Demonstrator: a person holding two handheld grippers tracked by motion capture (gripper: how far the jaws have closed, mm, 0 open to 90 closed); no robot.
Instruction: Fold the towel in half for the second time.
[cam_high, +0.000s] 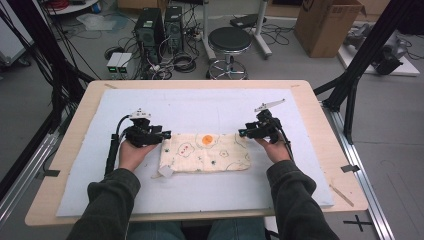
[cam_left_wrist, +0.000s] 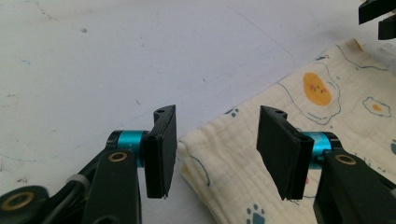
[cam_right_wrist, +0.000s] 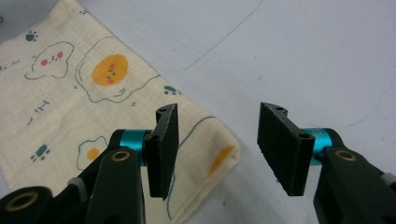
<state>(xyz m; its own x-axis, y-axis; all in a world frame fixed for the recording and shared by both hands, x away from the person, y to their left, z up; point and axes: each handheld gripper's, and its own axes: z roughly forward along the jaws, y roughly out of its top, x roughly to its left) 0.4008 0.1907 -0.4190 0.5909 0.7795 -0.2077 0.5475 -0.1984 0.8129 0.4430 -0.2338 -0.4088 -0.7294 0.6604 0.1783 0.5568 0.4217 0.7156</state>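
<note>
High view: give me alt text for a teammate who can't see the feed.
A folded cream cloth with fried-egg prints lies on a pale mat on a wooden table, with the left gripper at its left end and the right gripper at its right end, both open. A stool and computer towers stand beyond.

Dark olive sleeves (cam_high: 107, 200) cover both forearms at the frame's bottom. Each black gripper (cam_left_wrist: 212, 149) has flat black jaws, teal collars, brass screws and a trailing black cable.
</note>
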